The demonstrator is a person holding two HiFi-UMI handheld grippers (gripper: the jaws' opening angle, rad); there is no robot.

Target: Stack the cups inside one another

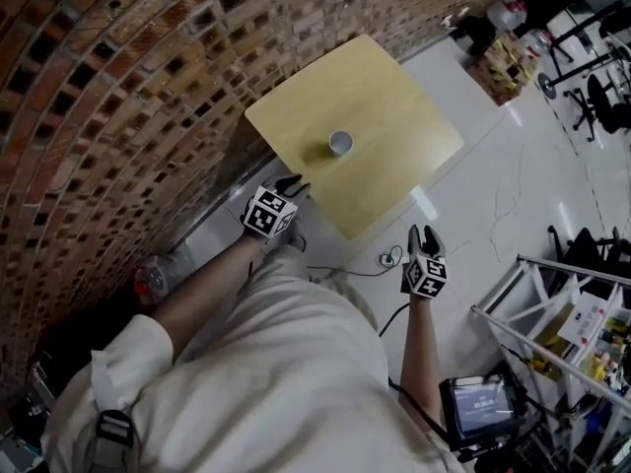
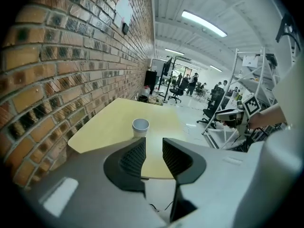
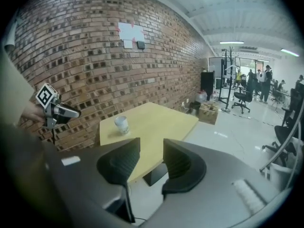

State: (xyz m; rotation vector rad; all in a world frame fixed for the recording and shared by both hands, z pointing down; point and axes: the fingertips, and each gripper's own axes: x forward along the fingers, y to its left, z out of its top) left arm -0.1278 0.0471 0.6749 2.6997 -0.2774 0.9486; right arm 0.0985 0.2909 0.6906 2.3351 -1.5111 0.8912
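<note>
A single white cup [image 1: 340, 143] stands upright near the middle of the square wooden table [image 1: 394, 97]; whether more cups sit nested in it cannot be told. The cup [image 2: 140, 126] shows just beyond the left jaws, and the cup [image 3: 121, 124] is on the table's left part in the right gripper view. My left gripper [image 1: 291, 183] hovers at the table's near corner, short of the cup, open with nothing between its fingers. My right gripper [image 1: 424, 235] hangs over the floor off the table's near edge, open and empty too.
A brick wall [image 1: 118, 87] runs along the table's left side. A metal rack [image 1: 552, 304] stands at the right, a small screen [image 1: 478, 407] by my right arm. A cable [image 1: 380, 264] lies on the floor under the table edge. A cardboard box [image 1: 498, 67] and office chairs stand beyond.
</note>
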